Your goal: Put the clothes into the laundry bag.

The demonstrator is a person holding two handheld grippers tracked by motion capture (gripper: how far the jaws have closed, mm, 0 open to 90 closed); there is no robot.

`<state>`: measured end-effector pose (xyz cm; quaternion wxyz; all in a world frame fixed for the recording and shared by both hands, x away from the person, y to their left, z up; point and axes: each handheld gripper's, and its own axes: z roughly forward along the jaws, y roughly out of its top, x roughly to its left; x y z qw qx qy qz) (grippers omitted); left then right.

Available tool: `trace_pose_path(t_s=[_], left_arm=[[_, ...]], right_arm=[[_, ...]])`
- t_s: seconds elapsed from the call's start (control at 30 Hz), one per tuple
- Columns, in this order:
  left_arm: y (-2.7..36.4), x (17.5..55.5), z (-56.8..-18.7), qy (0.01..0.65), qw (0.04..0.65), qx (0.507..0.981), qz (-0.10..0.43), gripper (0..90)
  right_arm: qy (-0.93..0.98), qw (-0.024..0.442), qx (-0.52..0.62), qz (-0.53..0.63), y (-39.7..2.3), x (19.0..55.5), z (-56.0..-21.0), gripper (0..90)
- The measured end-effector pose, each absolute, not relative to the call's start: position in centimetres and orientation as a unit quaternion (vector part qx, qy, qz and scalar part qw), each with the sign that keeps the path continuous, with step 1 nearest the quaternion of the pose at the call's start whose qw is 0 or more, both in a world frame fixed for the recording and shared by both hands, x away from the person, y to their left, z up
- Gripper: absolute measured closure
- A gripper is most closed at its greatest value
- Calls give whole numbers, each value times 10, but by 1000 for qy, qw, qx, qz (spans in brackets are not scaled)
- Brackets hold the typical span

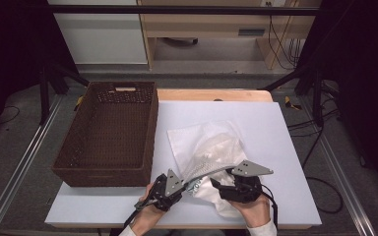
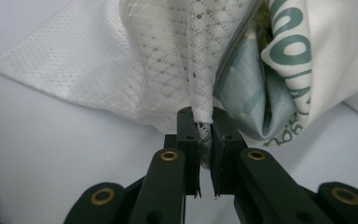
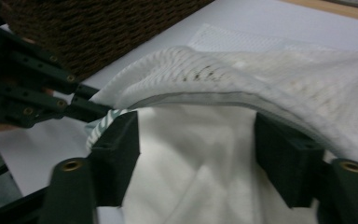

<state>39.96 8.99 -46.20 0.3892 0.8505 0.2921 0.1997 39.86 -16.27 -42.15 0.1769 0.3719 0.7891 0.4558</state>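
While the mesh laundry bag (image 1: 211, 152) lies on the white table (image 1: 285, 162) near the front edge, right of the basket (image 1: 110, 132), its zip mouth is being held open. Left gripper (image 1: 189, 181) is pinched tight on the mesh edge by the zipper (image 2: 204, 122). Right gripper (image 1: 221, 184) stands wide, jaws to either side of white cloth under the raised mesh lip (image 3: 205, 100), pads not pressing on it as far as I can tell. A white garment with green print (image 2: 291, 70) sits in the mouth, half in.

Step in hand, judged: stuffing the garment into the bag, or pulling it out; can't tell which. Next move calls for the right gripper to close on the cloth while the left keeps the lip lifted.

Around: the brown wicker basket, empty, at left, just beside the bag; wooden board (image 1: 211, 95) at the far edge. In the way: the sagging mesh lip; loose cloth could snag on the zipper.
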Motion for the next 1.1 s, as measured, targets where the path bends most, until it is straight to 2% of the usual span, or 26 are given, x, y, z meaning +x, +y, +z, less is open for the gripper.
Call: trace_pose_path(t_s=[0.1, 0.13, 0.2, 0.23, 0.3, 0.33, 0.37, 0.4, 0.47, 0.57, 0.67, 0.73, 0.77, 0.8, 0.83, 0.87, 0.9, 0.93, 1.0, 1.03, 1.1], left_arm=[[92, 400, -460, 298, 399, 845, 195, 830], [92, 400, -458, 298, 403, 843, 198, 832], [92, 397, -450, 293, 410, 839, 206, 834], [92, 397, -450, 293, 410, 839, 206, 835], [90, 395, -445, 289, 414, 836, 214, 836], [92, 394, -440, 287, 418, 834, 218, 836], [92, 394, -440, 287, 418, 834, 218, 836], [96, 392, -434, 286, 425, 831, 218, 836], [101, 391, -431, 285, 430, 830, 214, 835], [100, 391, -433, 284, 422, 834, 213, 835], [97, 395, -444, 287, 406, 842, 208, 832], [95, 397, -451, 292, 399, 844, 207, 830], [96, 398, -453, 294, 397, 844, 206, 830], [97, 400, -454, 297, 400, 843, 204, 830], [98, 401, -454, 300, 402, 841, 204, 830], [99, 402, -454, 304, 409, 836, 201, 830], [99, 402, -454, 304, 409, 836, 201, 829], [99, 402, -453, 306, 414, 834, 199, 830], [99, 402, -453, 307, 411, 834, 203, 829], [97, 401, -454, 307, 407, 834, 213, 830], [96, 401, -453, 308, 407, 833, 212, 830]], right_arm=[[794, 175, 370, 448, -158, 397, -425, 272], [810, 185, 365, 421, -148, 401, -438, 287], [817, 207, 361, 399, -141, 406, -448, 435], [817, 207, 361, 399, -141, 406, -448, 435], [812, 224, 373, 388, -138, 412, -447, 697], [802, 219, 391, 394, -139, 419, -443, 797], [802, 219, 391, 394, -139, 419, -443, 797], [769, 261, 416, 409, -140, 427, -438, 813], [738, 288, 444, 419, -142, 436, -434, 813], [721, 288, 466, 425, -142, 448, -435, 809], [735, 282, 461, 411, -125, 454, -445, 761], [757, 272, 426, 414, -112, 449, -452, 569], [757, 272, 426, 414, -112, 449, -452, 569], [765, 256, 410, 426, -119, 444, -449, 482], [765, 256, 410, 426, -119, 444, -449, 482], [768, 240, 397, 441, -129, 436, -443, 389], [768, 240, 397, 441, -129, 436, -443, 389], [776, 221, 401, 434, -138, 429, -439, 300], [782, 216, 402, 425, -143, 423, -439, 288], [787, 217, 399, 418, -153, 410, -444, 209], [785, 215, 408, 414, -160, 401, -451, 184]])
